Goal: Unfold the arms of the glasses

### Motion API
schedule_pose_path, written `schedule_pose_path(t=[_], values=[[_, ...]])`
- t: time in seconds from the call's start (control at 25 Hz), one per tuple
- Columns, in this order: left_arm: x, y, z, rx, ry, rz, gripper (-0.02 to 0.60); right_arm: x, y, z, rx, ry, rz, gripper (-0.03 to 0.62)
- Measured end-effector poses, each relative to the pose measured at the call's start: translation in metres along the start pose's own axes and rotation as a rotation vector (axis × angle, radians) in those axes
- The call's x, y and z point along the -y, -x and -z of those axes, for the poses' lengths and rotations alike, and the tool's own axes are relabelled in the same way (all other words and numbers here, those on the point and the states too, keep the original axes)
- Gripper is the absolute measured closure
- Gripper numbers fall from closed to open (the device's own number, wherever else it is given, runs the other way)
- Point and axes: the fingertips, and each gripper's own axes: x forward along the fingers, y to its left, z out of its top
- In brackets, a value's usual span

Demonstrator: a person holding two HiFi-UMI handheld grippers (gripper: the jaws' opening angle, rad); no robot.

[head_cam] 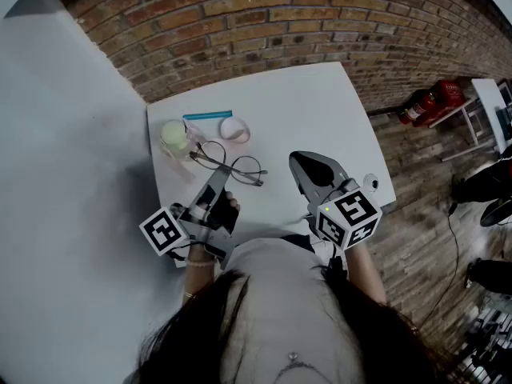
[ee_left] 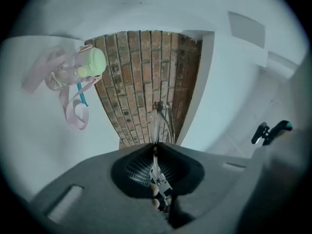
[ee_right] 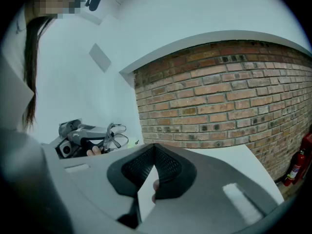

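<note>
The glasses (head_cam: 246, 168) are being clamped by the left gripper (head_cam: 219, 176) above the table (head_cam: 320, 110), arms seemingly not yet unfolded; the right gripper (head_cam: 298, 165) is being held closed, empty.

Item: glasses (head_cam: 232, 165), one pair.
Look: thin dark wire frame with two round clear lenses.
Grip: pinched near the middle of the frame between the closed jaws of the left hand-held gripper (head_cam: 218, 176).
Pose: lenses side by side in the head view; edge-on and upright in the left gripper view (ee_left: 158, 118).
Place: over the left part of the white counter (head_cam: 320, 110).
Arms: thin wires lying close to the frame; how far they are folded cannot be told.
</note>
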Motion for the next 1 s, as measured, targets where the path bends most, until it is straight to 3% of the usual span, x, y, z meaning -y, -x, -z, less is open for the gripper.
schedule_pose_path(t=[0.36, 0.56, 1.0], values=[[-0.003, 0.004, -0.001, 0.005, 0.0, -0.001, 0.56, -0.001, 0.003, -0.006, 0.053, -0.046, -0.019, 0.588], [-0.005, 0.004, -0.002, 0.002, 0.004, -0.003, 0.56, -0.007, 0.005, -0.011, 0.091, -0.082, -0.076, 0.588], [-0.004, 0.0, 0.0, -0.017, 0.028, 0.008, 0.56, -0.02, 0.003, -0.012, 0.086, -0.073, -0.136, 0.577]])
